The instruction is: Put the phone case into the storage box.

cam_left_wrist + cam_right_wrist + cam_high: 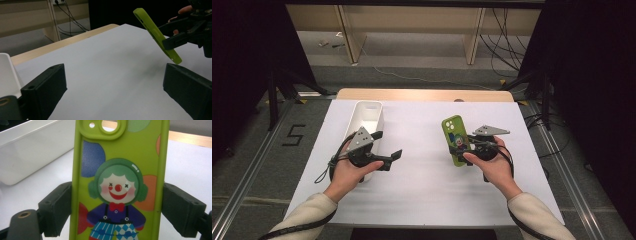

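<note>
Between my right gripper's [117, 212] two black jaws sits a lime-green phone case [120, 182], its back turned toward me: a clown with green hair, a red nose and bow tie, a purple shirt and blue-and-white diamond trousers, ringed by blue, orange, red and green discs, with the camera cutout at the top. I am clamping it by its two long edges, one pad on each side, and it hangs tilted above the white table cover [427, 150], toward the right side. My left gripper [388, 145] rests with its jaws spread wide and nothing in them, just beside the white bin [367, 117], well apart from the case.
</note>
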{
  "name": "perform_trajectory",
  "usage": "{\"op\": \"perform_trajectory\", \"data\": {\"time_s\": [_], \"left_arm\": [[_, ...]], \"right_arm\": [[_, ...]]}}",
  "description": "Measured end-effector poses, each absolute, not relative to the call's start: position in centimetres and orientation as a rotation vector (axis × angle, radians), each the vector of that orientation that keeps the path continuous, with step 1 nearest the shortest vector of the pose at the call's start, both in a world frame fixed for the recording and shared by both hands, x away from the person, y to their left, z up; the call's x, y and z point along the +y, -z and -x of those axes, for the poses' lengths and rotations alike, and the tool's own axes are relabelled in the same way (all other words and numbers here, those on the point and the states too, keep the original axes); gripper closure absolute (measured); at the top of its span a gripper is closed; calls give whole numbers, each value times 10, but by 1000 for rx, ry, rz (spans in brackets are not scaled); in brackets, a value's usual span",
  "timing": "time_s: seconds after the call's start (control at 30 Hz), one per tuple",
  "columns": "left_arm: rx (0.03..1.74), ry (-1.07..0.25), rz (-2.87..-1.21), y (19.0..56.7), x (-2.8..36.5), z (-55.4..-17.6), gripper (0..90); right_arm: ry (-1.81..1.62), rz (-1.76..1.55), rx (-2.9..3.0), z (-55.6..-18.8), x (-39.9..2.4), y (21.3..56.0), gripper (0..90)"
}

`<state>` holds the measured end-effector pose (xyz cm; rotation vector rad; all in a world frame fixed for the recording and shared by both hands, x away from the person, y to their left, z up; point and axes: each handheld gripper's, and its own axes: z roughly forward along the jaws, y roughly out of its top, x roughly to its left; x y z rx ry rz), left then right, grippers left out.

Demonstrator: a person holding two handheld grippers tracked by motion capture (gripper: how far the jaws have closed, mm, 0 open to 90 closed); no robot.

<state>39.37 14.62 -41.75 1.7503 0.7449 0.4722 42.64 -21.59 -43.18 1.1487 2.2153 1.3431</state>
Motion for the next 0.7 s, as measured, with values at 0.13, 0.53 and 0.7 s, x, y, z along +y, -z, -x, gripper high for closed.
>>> {"op": "perform_trajectory", "data": {"time_s": [0.13,0.53,0.7], "left_arm": [[736,-467,-1750,414,139,-399,44],[710,-454,-1759,406,115,-419,44],[699,-444,-1763,405,105,-424,44]], "right_arm": [[-1359,-1129,2209,-425,-214,431,167],[-1386,-1083,2190,-423,-213,430,167],[-1398,-1071,2179,-422,-212,429,167]]}}
